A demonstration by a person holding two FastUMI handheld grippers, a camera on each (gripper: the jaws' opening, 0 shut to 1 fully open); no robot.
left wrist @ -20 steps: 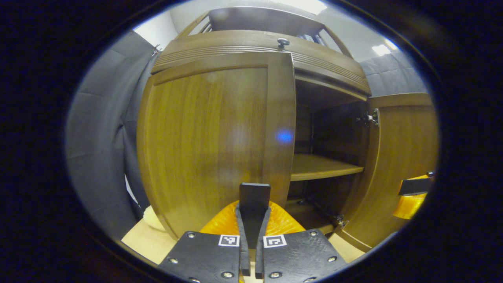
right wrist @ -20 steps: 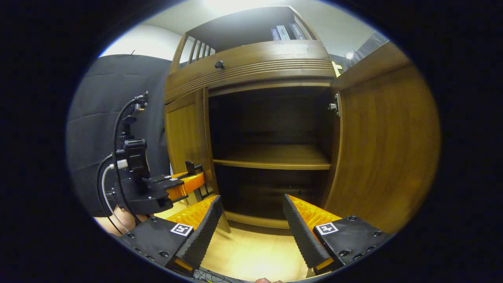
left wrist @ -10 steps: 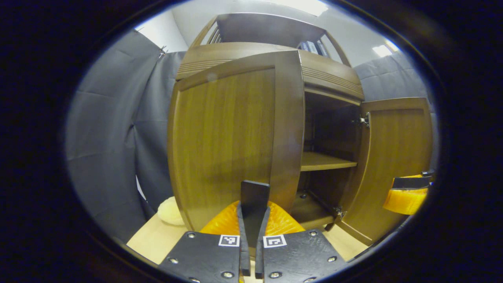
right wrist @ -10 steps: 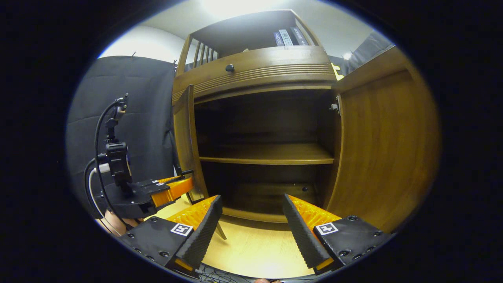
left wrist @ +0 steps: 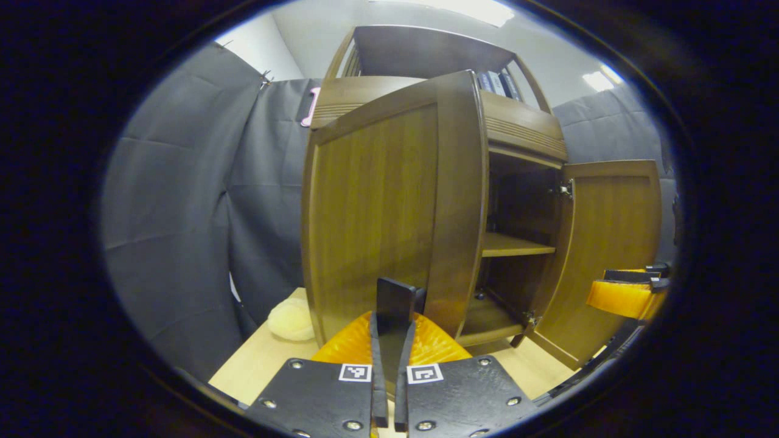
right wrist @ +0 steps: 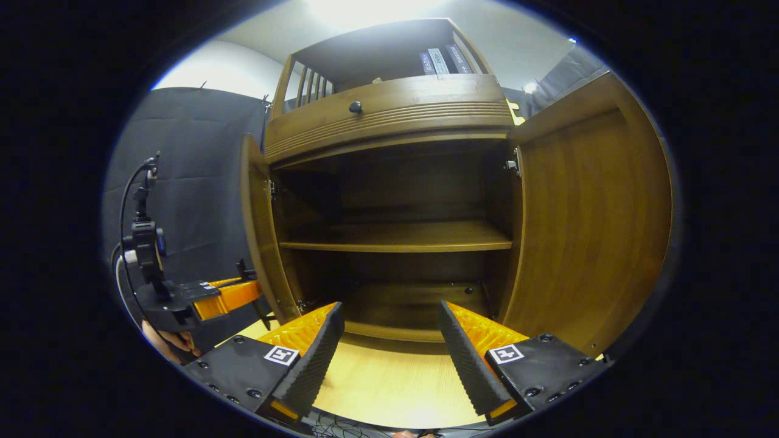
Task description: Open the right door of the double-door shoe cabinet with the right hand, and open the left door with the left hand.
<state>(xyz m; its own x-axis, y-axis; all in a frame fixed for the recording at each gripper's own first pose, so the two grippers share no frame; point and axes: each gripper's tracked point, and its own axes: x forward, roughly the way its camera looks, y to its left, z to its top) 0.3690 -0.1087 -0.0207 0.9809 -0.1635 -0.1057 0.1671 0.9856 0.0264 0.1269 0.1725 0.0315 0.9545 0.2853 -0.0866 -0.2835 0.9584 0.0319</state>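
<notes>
Your left tongs [left wrist: 390,340] are pinched narrow on the handle [left wrist: 395,296] of the left door [left wrist: 389,207], while your right tongs [right wrist: 389,340] gape wide and hold nothing, in front of the shoe cabinet [right wrist: 395,243] on the counter [right wrist: 389,389]. Compared with 1 second ago, the left door has swung much farther out; the right door [right wrist: 590,225] stays fully open.

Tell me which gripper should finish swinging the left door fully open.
Left. The left gripper is shut on the left door at its free edge. The right gripper is open and faces the cabinet interior beside the open right door.
</notes>
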